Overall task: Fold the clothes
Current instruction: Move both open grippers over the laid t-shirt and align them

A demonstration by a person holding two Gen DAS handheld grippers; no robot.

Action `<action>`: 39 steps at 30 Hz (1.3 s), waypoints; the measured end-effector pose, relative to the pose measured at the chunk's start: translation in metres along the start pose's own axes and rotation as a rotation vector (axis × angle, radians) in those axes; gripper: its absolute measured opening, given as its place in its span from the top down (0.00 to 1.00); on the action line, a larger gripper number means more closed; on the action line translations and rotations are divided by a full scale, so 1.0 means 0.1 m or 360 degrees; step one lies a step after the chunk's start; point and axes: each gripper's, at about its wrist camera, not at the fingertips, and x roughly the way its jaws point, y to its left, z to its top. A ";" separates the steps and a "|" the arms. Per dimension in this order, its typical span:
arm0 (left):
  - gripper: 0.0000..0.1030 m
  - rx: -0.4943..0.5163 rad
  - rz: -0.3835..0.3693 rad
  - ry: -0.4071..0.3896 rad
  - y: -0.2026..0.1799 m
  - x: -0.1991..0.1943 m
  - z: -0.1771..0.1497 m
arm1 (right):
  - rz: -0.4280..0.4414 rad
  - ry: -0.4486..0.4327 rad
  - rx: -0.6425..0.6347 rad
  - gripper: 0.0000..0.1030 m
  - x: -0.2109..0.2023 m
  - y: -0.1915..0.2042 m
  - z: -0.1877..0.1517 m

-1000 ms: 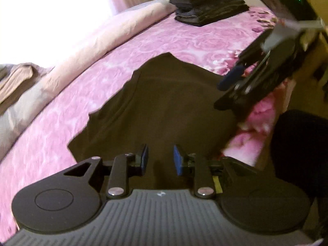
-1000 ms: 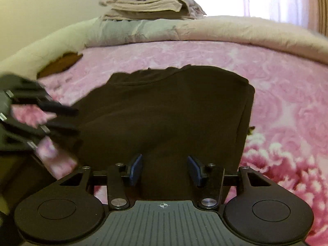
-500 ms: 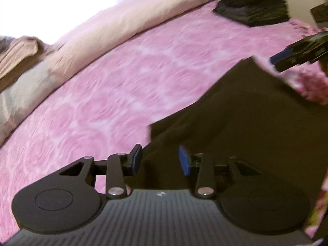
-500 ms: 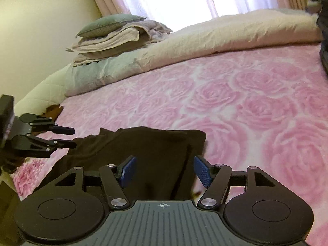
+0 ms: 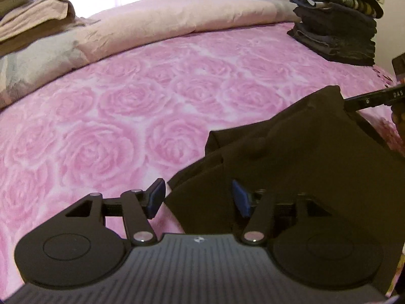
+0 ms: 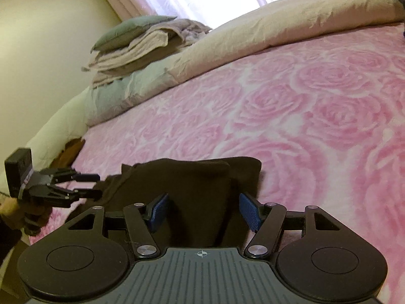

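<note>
Left wrist view shows the left gripper (image 5: 196, 198) with its blue-padded fingers (image 5: 156, 197) spread, the near corner of the dark brown folded garment (image 5: 303, 167) lying between them; no pad visibly presses the cloth. Half a second ago the pads stood closer together over the same edge, so the gap has widened. The garment lies on the pink rose-patterned bedspread (image 5: 114, 116), at the near right of the bed. A second ago it lay flat and broad, reaching well up the bed; now it is bunched into a shorter, thicker shape with a raised fold along its far edge. At the right rim of this view the right gripper (image 5: 364, 100) reaches in, its tip touching the garment's far corner. The stack of dark folded clothes (image 5: 336, 20) sits well apart at the far right, and the beige rolled duvet (image 5: 177, 22) runs along the back.

Right wrist view shows the right gripper (image 6: 202, 211) likewise spread, with the garment (image 6: 197, 190) between its pads and the doubled far edge just beyond them. A second ago the cloth filled most of this view. The left gripper (image 6: 97, 185) appears at the left, its fingers apart at the garment's edge. The grey-green pillow (image 6: 129, 30) tops folded beige linens (image 6: 141, 50) near the wall.
</note>
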 end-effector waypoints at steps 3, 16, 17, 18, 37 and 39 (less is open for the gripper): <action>0.62 -0.0001 -0.0007 -0.0018 -0.04 -0.01 -0.02 | 0.0006 -0.0033 0.0026 0.50 0.00 0.00 0.00; 0.93 0.0028 0.0041 -0.0280 -0.19 -0.42 0.00 | -0.0126 -0.0191 -0.0115 0.99 -0.28 0.24 0.07; 0.93 0.0019 0.0040 -0.0306 -0.17 -0.45 0.03 | -0.0122 -0.0223 -0.0125 0.99 -0.34 0.24 0.10; 0.93 0.0014 0.0039 -0.0316 -0.14 -0.44 0.08 | -0.0118 -0.0256 -0.0135 0.99 -0.40 0.25 0.13; 0.76 0.0128 0.0182 -0.0137 -0.24 -0.34 0.26 | -0.0383 -0.0284 -0.0108 0.30 -0.47 0.09 0.10; 0.76 0.0183 0.0105 -0.0162 -0.43 -0.38 0.37 | -0.0279 -0.0288 -0.0116 0.31 -0.50 0.19 0.13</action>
